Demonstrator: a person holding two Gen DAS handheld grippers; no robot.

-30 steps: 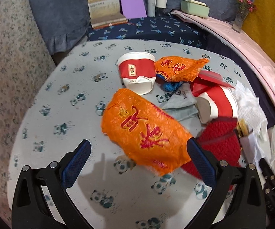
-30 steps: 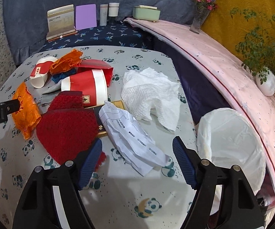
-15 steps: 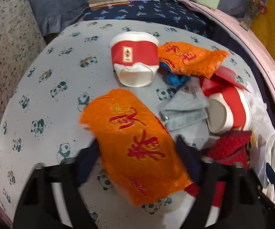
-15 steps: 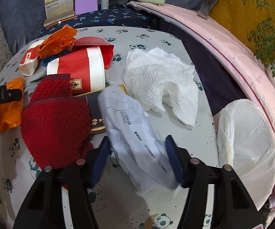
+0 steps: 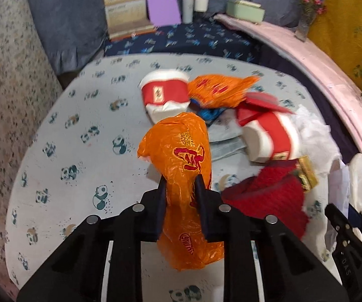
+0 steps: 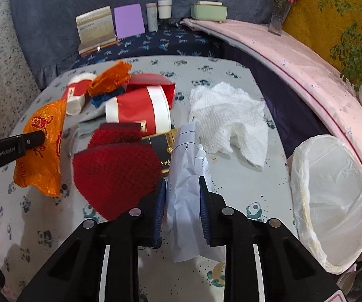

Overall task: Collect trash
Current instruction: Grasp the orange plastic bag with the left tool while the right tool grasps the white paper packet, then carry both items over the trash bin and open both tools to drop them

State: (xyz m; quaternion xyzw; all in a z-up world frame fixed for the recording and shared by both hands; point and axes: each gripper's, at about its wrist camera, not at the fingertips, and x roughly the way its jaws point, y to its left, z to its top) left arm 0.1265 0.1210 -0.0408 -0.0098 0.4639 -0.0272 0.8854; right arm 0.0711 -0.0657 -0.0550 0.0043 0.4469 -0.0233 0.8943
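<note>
My left gripper (image 5: 180, 185) is shut on an orange plastic wrapper (image 5: 181, 156) and holds it lifted above the table; it also shows in the right wrist view (image 6: 43, 148). My right gripper (image 6: 183, 188) is shut on a crumpled white paper sheet (image 6: 187, 166), raised off the table. A bin lined with a white bag (image 6: 331, 198) stands at the right, beside the table edge. More trash lies on the table: two red-and-white paper cups (image 6: 138, 112) (image 5: 164, 95), a second orange wrapper (image 6: 110, 78), a white paper towel (image 6: 228, 115).
A red fuzzy cloth (image 6: 116, 168) and a dark gold-edged box (image 6: 159, 148) lie mid-table. A grey packet (image 5: 225, 141) lies between the cups. A pink ledge (image 6: 294, 58) with plants runs along the right. Books and jars (image 6: 164, 8) stand at the back.
Both grippers have closed: the left on the orange wrapper, the right on the white paper sheet. Both items are now lifted off the table.
</note>
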